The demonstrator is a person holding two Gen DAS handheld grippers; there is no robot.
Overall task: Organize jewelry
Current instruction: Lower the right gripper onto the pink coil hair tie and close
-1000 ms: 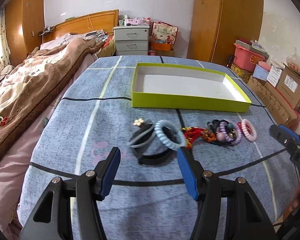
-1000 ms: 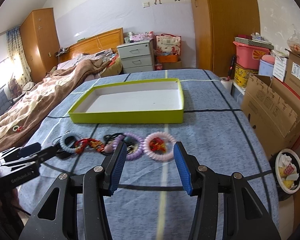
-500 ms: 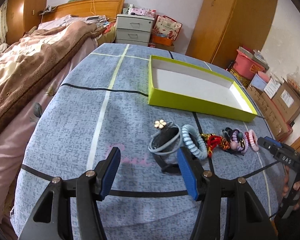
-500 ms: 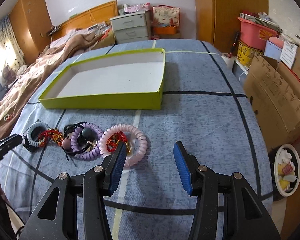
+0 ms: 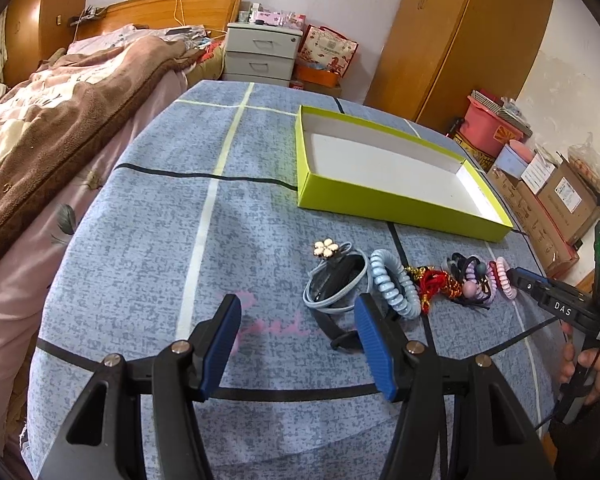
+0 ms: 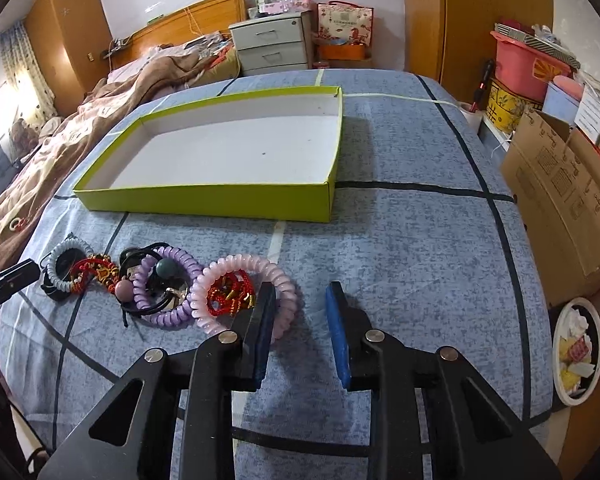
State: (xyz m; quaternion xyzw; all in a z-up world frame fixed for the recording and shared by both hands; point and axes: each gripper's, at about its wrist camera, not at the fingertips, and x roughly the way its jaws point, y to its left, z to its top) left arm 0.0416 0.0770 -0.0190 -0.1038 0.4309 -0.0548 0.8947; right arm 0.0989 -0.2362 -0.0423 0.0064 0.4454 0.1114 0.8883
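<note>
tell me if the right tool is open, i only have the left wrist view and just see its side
observer: Open. The right tool shows a clear gap between its blue pads, with nothing in it.
operator: where is it relative to the pink coil hair tie
observer: Its left finger overlaps the near rim of the pink coil hair tie; whether they touch I cannot tell.
operator: anything inside that tie
observer: Yes, a red beaded cord lies bunched inside its ring.
</note>
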